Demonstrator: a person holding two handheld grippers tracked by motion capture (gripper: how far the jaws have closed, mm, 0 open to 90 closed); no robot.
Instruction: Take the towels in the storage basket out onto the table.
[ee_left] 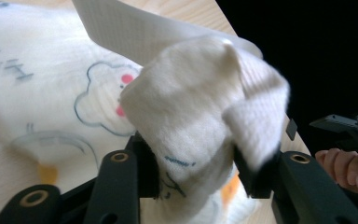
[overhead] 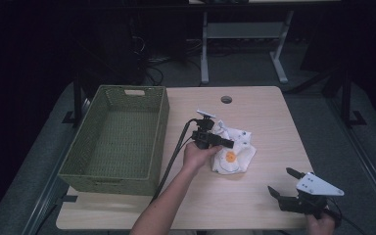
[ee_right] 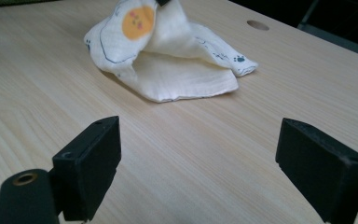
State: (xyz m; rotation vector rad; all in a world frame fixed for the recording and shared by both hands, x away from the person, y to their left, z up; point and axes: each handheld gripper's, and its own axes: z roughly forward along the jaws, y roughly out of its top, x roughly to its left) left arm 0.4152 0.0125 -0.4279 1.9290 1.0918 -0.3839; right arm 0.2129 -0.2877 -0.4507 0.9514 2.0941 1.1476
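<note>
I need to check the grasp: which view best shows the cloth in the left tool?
The left gripper view: the cloth bunches between its jaws. The high view shows it small under the left tool; the right gripper view shows its shape.

Basket (overhead: 115, 142): green woven, empty, at table's 9 o'clock.
Table (overhead: 274, 127): light wood.
Cable hole (overhead: 226, 99): 12 o'clock edge.

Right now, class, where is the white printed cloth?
In the high view the cloth lies mid-table, right of the green basket, a fold pinched in the left gripper.
</note>
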